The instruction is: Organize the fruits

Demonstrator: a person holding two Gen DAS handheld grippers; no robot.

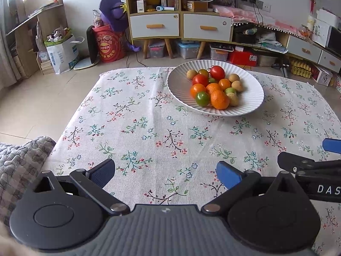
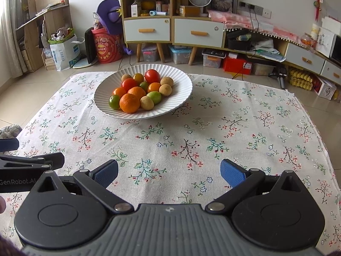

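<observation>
- Floral tablecloth (image 2: 234,128) covers the table; I see nothing on it but the plate.
- One white ribbed plate (image 2: 181,89) sits on the far part of the cloth: ahead-left from my right gripper's camera, ahead-right (image 1: 251,98) from my left gripper's.
- All fruit is piled on the plate, pieces touching. Count from the right wrist view:
  - 2 textured oranges, largest at the near edge (image 2: 129,103)
  - 2 red tomatoes, one at the far side (image 2: 152,76)
  - 3 smooth small orange ones, e.g. (image 2: 153,87); can't tell the type
  - 3 green ones, e.g. (image 2: 155,97)
  - 4 tan-brown round ones, e.g. (image 2: 147,103)
  - 14 visible; anything buried I can't tell.
- My right gripper (image 2: 169,171): fingers spread wide, nothing between them, over bare cloth, well short of the plate.
- My left gripper (image 1: 165,171): same, wide apart and holding nothing, over bare cloth.
- The two grippers are side by side; each shows at the edge of the other's view.
</observation>
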